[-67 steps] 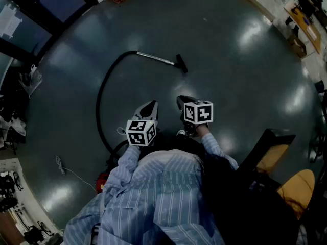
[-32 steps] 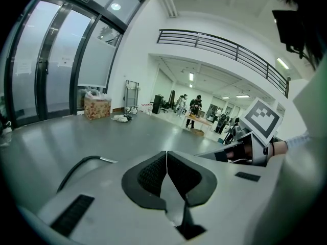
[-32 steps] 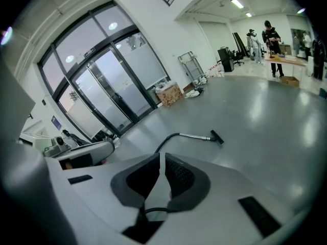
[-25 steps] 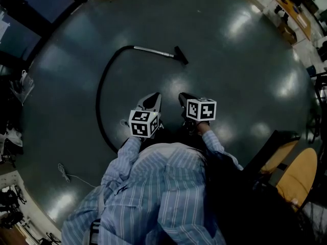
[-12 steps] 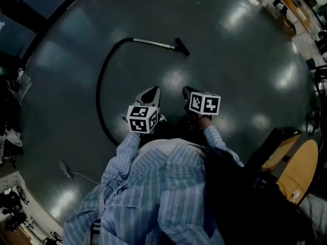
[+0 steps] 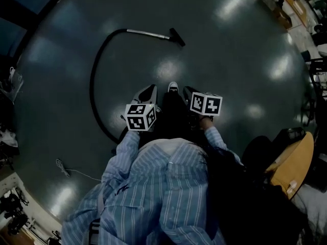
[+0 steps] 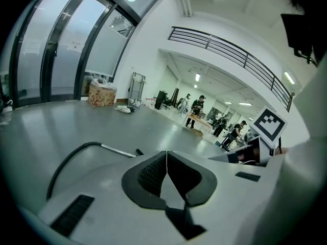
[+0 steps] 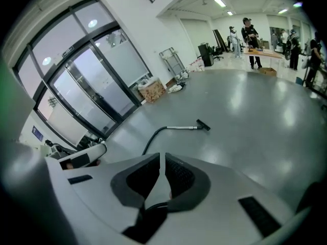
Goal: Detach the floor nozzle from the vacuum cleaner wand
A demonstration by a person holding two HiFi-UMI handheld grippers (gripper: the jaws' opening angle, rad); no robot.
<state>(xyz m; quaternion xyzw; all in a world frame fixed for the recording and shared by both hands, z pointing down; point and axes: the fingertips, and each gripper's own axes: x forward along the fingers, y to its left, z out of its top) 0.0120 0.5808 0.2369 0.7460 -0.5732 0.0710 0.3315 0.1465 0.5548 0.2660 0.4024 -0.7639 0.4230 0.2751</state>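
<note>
The vacuum wand (image 6: 148, 33) lies on the grey floor far ahead of me, with the black floor nozzle (image 6: 177, 37) on its right end and the black hose (image 6: 93, 80) curving back from its left end. My left gripper (image 6: 149, 93) and right gripper (image 6: 187, 92) are held side by side in front of my body, well short of the wand. Both are shut and hold nothing. The left gripper view shows the wand (image 7: 118, 150) and nozzle (image 7: 139, 152) just beyond its jaws (image 7: 166, 153). In the right gripper view the nozzle (image 8: 203, 125) lies beyond the gripper (image 8: 161, 156).
My shoe (image 6: 173, 87) shows between the grippers. A yellow chair (image 6: 294, 162) stands at the right, and a thin cable (image 6: 66, 170) lies at the lower left. A cardboard box (image 8: 154, 91) sits by the glass wall. People stand at a table (image 8: 258, 52) far back.
A shoe has come into view between the grippers as I step forward. Both grippers have sunk a little and stay shut. The wand and nozzle lie where they were.
</note>
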